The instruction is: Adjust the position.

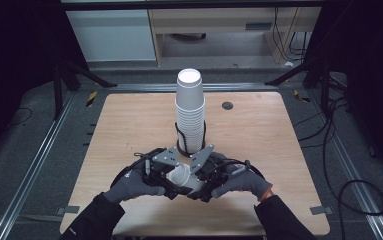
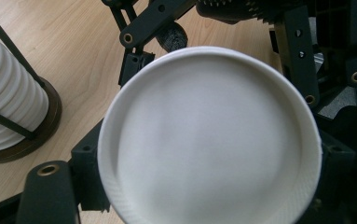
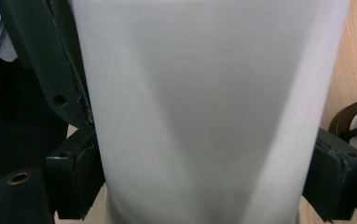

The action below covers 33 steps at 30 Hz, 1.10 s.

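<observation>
A white paper cup [image 1: 180, 176] lies on its side just above the table's front middle, held between both grippers. My left gripper [image 1: 175, 187] comes in from the left; in the left gripper view the cup's round end [image 2: 209, 144] faces the camera with a black jaw against each side. My right gripper [image 1: 196, 187] comes in from the right, its pads [image 3: 76, 179] pressed on the cup's side wall [image 3: 204, 112]. Behind them a tall stack of white cups [image 1: 189, 112] stands in a black wire holder [image 2: 36, 135] with a round brown base.
The wooden table [image 1: 129, 125] has a small dark round plug [image 1: 227, 105] at the back right. Black stand legs [image 1: 86, 75] and loose cables [image 1: 339, 150] lie on the grey floor around it. A pale cabinet [image 1: 111, 32] stands behind.
</observation>
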Motion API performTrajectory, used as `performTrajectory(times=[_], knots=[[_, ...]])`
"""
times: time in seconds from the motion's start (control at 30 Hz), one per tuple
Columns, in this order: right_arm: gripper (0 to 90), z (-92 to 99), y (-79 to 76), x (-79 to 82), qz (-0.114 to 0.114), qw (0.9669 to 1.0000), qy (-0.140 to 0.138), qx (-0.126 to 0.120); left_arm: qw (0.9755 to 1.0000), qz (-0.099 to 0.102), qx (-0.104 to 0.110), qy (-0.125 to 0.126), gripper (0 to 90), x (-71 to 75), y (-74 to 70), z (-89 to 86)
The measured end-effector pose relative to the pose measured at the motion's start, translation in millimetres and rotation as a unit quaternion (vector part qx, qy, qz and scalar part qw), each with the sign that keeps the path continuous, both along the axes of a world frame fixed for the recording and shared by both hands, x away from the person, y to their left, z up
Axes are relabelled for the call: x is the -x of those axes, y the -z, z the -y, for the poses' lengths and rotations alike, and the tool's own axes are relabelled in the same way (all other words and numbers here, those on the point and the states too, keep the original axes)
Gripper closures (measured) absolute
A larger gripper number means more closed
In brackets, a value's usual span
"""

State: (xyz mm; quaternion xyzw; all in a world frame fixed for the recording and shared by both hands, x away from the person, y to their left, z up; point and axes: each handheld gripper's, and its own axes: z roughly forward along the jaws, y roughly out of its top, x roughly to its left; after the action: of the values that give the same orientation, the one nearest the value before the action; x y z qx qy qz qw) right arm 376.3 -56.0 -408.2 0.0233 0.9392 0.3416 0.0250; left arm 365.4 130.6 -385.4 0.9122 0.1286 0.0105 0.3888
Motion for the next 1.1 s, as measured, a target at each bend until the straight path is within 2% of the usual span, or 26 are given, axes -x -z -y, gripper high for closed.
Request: performTrajectory(times=[0.13, 0.17, 0.2, 0.27, 0.63, 0.87, 1.03, 1.1], knots=[[12.5, 2.1, -2.1, -0.6, 0.002, 0.9999, 0.001, -0.012, 1.0000, 0.001, 0.004, 0.001, 20.8, -0.4, -0.4, -1.1], [12.5, 2.1, -2.1, -0.6, 0.002, 0.9999, 0.001, -0.012, 1.0000, 0.001, -0.002, 0.002, 20.8, -0.3, -0.7, -1.4], [12.5, 4.4, -5.3, -0.9, -0.003, 0.9997, 0.003, -0.025, 1.0000, 0.005, -0.005, 0.002, 20.9, -0.1, -0.6, -1.4], [12.2, 7.0, -9.2, -1.0, -0.001, 0.9994, 0.005, -0.033, 1.0000, 0.005, -0.007, 0.005, 20.9, -1.0, 0.4, -2.1], [11.3, 18.0, -18.6, -1.1, 0.009, 0.9993, 0.015, -0.034, 0.9999, 0.013, 0.007, 0.003, 20.8, -1.0, -4.3, -10.3], [11.7, 30.4, -29.3, -1.9, 0.016, 0.9977, 0.031, -0.058, 0.9997, 0.018, 0.015, -0.004, 20.8, -1.7, -8.8, -19.5], [12.1, 36.1, -32.8, -2.8, 0.021, 0.9968, 0.041, -0.065, 0.9996, 0.020, 0.019, -0.010, 20.7, -3.2, -9.1, -23.2], [12.9, 40.3, -34.7, -3.5, 0.024, 0.9958, 0.052, -0.072, 0.9994, 0.021, 0.022, -0.015, 20.7, -4.0, -9.6, -25.4]])
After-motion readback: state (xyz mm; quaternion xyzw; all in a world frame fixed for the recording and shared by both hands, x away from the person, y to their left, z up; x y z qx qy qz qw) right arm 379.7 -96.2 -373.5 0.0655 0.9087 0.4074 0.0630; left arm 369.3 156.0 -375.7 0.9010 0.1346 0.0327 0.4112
